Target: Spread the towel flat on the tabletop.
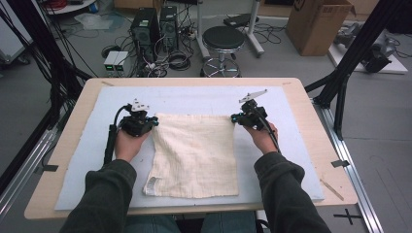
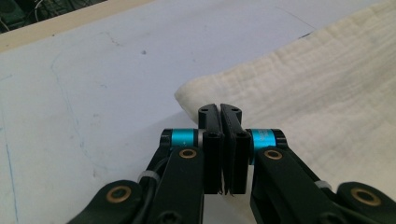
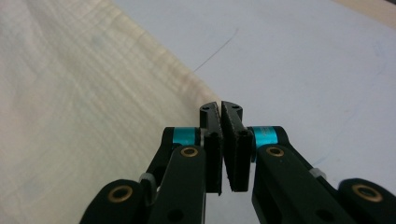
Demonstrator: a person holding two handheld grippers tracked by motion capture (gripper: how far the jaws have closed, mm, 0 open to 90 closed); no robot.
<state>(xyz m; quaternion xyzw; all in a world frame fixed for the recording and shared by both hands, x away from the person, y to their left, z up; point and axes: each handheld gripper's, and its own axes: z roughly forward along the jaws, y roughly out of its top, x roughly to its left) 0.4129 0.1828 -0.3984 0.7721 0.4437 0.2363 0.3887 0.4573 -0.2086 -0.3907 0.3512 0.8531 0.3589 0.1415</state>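
A cream cloth (image 1: 194,150) lies flat on the pale blue mat (image 1: 194,97), roughly square, with its near left corner slightly curled. My left gripper (image 1: 154,120) sits at the cloth's far left corner, my right gripper (image 1: 234,117) at its far right corner. In the left gripper view the jaws (image 2: 220,108) are pressed together on the cloth's (image 2: 317,79) corner edge. In the right gripper view the jaws (image 3: 220,106) are likewise closed, with the cloth (image 3: 84,93) corner running in between them.
The mat covers most of a wooden table (image 1: 311,126). Beyond the far edge stand a black stool (image 1: 223,41), computer towers (image 1: 145,26) with tangled cables and a cardboard box (image 1: 318,24). Black frame posts (image 1: 340,92) rise at the table's right and left sides.
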